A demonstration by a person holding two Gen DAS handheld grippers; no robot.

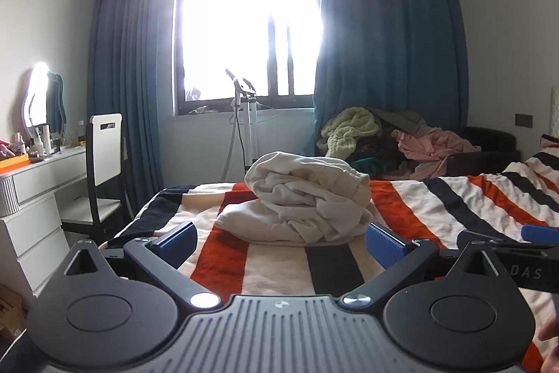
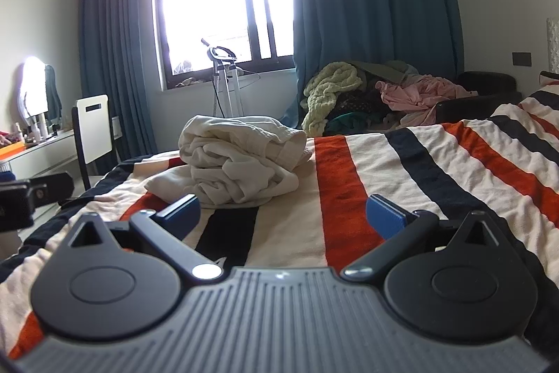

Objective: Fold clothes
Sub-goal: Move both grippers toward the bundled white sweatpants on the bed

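Observation:
A crumpled cream-white garment (image 1: 307, 198) (image 2: 241, 159) lies heaped on the striped bed blanket (image 1: 436, 208) (image 2: 401, 163). My left gripper (image 1: 281, 242) is open, low over the blanket just short of the heap, with nothing between its blue pads. My right gripper (image 2: 283, 215) is open too, nearer the bed's front and to the right of the heap, holding nothing. The right gripper's body shows at the right edge of the left wrist view (image 1: 517, 254). The left one shows at the left edge of the right wrist view (image 2: 24, 198).
A pile of other clothes (image 1: 401, 138) (image 2: 377, 93), yellow-green, pink and dark, lies beyond the bed under the blue curtain. A garment steamer stand (image 1: 244, 114) (image 2: 227, 83) is by the window. A white chair (image 1: 104, 177) and a dresser (image 1: 35, 198) stand at the left.

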